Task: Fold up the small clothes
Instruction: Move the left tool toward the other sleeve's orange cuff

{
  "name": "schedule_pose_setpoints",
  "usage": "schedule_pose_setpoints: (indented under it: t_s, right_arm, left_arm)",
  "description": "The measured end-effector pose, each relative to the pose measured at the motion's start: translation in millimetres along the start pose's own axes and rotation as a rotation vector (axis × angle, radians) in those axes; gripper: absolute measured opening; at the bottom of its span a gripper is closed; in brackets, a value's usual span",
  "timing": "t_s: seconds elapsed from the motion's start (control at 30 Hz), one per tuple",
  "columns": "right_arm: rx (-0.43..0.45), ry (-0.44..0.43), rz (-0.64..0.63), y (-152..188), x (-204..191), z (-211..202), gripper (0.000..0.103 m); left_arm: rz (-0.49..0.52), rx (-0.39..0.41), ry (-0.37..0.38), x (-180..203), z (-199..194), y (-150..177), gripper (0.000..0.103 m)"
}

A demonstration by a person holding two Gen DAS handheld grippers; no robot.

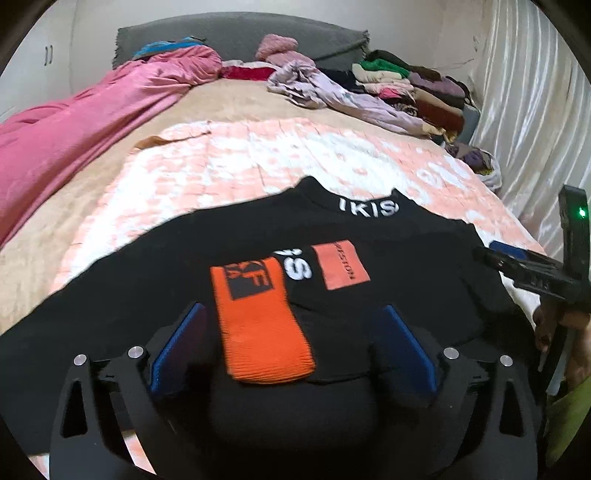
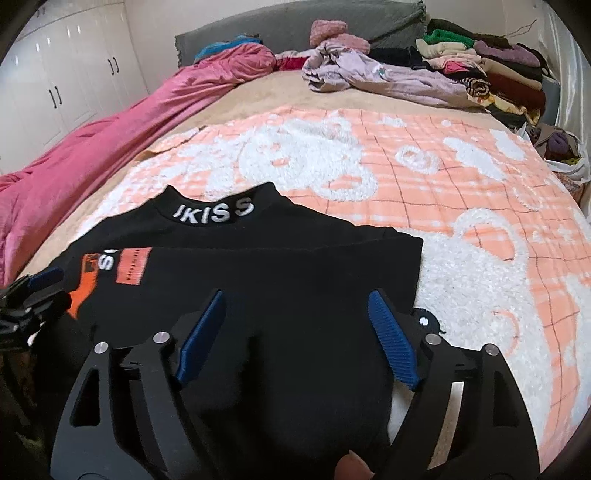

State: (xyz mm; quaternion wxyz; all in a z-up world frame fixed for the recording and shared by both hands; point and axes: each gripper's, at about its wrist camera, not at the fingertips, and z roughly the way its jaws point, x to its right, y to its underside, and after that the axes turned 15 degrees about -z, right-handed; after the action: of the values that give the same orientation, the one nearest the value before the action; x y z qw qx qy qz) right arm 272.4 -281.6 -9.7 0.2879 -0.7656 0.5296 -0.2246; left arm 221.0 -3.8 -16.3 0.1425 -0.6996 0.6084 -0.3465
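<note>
A small black top (image 1: 388,258) with white collar lettering and orange patches lies flat on the peach-and-white blanket (image 1: 258,158); it also shows in the right wrist view (image 2: 280,266). An orange ribbed cuff (image 1: 258,325) is folded onto its front. My left gripper (image 1: 291,314) is open, its blue pads either side of the orange cuff, just above the cloth. My right gripper (image 2: 295,299) is open over the top's right half, holding nothing; it shows at the right edge of the left wrist view (image 1: 517,262). The left gripper appears at the left edge of the right wrist view (image 2: 37,291).
A pink duvet (image 2: 110,125) runs along the bed's left side. A crumpled lilac garment (image 2: 369,74) and a stack of folded clothes (image 2: 498,70) sit at the far right by the grey headboard (image 2: 295,29). White wardrobes (image 2: 55,81) stand at left, a curtain (image 1: 535,110) at right.
</note>
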Motion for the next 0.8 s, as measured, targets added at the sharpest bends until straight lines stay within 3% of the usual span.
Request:
schedule_pose_setpoints:
  t_s: [0.07, 0.37, 0.8]
  right_arm:
    - [0.013, 0.001, -0.009, 0.2, -5.4, -5.7, 0.086]
    - [0.066, 0.006, -0.103, -0.2, -42.3, -28.1, 0.091]
    - [0.097, -0.009, -0.152, -4.2, -87.9, -44.1, 0.093]
  left_arm:
    - [-0.009, 0.015, -0.014, -3.2, -5.6, -1.7, 0.098]
    - [-0.038, 0.045, -0.069, -17.3, -21.7, -2.0, 0.099]
    - [-0.099, 0.103, -0.088, -40.2, -52.2, -8.5, 0.099]
